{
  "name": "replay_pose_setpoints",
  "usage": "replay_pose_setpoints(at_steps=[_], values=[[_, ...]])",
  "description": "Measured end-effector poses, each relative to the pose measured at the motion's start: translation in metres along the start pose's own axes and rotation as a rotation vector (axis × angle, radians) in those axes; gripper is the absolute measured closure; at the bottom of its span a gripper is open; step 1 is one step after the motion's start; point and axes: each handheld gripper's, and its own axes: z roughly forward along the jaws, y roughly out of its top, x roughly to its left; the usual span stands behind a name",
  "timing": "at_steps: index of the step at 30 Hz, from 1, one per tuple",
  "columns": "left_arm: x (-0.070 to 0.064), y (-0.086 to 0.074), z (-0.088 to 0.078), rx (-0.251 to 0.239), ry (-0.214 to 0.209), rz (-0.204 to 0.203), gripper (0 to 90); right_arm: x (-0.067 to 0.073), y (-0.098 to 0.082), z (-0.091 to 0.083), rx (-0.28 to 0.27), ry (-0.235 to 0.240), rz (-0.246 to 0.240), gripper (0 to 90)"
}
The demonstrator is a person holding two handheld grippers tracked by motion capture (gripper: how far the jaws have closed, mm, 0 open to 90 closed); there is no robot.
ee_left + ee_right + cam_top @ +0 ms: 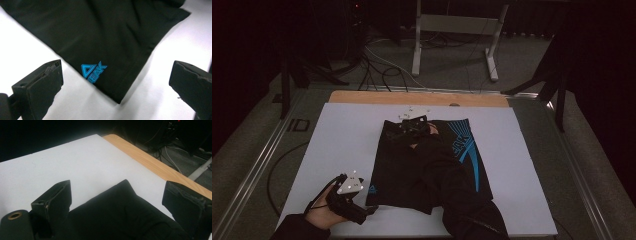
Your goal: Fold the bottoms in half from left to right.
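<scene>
Black shorts (397,165) with blue graphics lie flat on a white board (337,140). My left gripper (368,210) is at the shorts' near left corner. In the left gripper view it (116,67) stands open, and the corner of the shorts (107,37) with its blue logo (93,72) lies between the jaws. My right gripper (409,125) reaches over the shorts to their far edge, its black sleeve (457,200) lying across the cloth. In the right gripper view it (117,186) is open over a far corner of the shorts (120,212).
A wooden table edge (412,97) borders the board on the far side and is also in the right gripper view (150,162). Beyond it are a metal frame (452,25) and floor cables (382,70). A metal rail (252,165) runs along the left.
</scene>
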Motion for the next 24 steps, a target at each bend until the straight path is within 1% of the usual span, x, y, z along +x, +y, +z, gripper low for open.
replay_pose_setpoints(at_steps=[2,4,5,6,8,9,10,11,13,14,15,16,17,19,21,22,23,24], values=[[0.0,-0.001,0.003,0.014,0.004,-0.008,0.7,0.002,0.0,0.004,0.002,0.006,-0.002,8.9],[0.001,-0.003,0.008,0.053,0.001,-0.008,1.3,0.004,-0.001,0.008,0.014,0.008,-0.007,8.8],[0.002,-0.004,0.01,0.06,0.006,-0.009,2.1,0.005,-0.001,0.01,0.017,0.01,-0.004,8.8],[0.003,-0.005,0.012,0.072,0.0,-0.008,3.6,0.005,-0.002,0.012,0.015,0.015,-0.01,8.9],[0.003,-0.007,0.015,0.086,0.01,-0.004,5.5,0.007,-0.002,0.015,0.024,0.017,-0.005,8.9],[0.003,-0.007,0.015,0.086,0.01,-0.004,7.7,0.007,-0.002,0.015,0.024,0.017,-0.005,8.9],[0.004,-0.009,0.018,0.102,0.002,-0.004,7.7,0.007,-0.003,0.016,0.025,0.018,-0.003,8.8],[0.004,-0.01,0.02,0.108,0.006,-0.003,11.2,0.008,-0.003,0.019,0.033,0.02,-0.006,8.9],[0.005,-0.011,0.022,0.115,-0.001,0.002,17.3,0.009,-0.004,0.021,0.035,0.022,-0.004,8.9],[0.004,-0.012,0.021,0.114,0.001,0.008,18.1,0.009,-0.004,0.022,0.037,0.024,-0.007,8.8],[0.004,-0.011,0.021,0.111,0.01,0.014,21.0,0.009,-0.005,0.023,0.038,0.026,-0.004,8.9],[0.005,-0.011,0.02,0.107,0.006,0.013,26.3,0.01,-0.005,0.024,0.042,0.025,-0.005,8.9],[0.005,-0.011,0.02,0.106,0.011,0.011,30.6,0.01,-0.005,0.025,0.047,0.025,-0.007,8.9],[0.004,-0.01,0.02,0.106,0.01,0.018,35.3,0.01,-0.006,0.027,0.05,0.026,-0.007,8.9],[0.004,-0.009,0.02,0.107,0.013,0.019,42.3,0.01,-0.007,0.028,0.054,0.024,-0.007,8.9],[0.002,-0.007,0.02,0.112,0.011,0.024,42.3,0.009,-0.008,0.029,0.051,0.028,-0.012,8.9],[0.002,-0.006,0.02,0.113,0.015,0.021,48.6,0.01,-0.009,0.031,0.058,0.026,0.0,8.9],[0.002,-0.006,0.02,0.112,0.013,0.019,51.6,0.01,-0.01,0.032,0.062,0.029,0.001,8.9]])
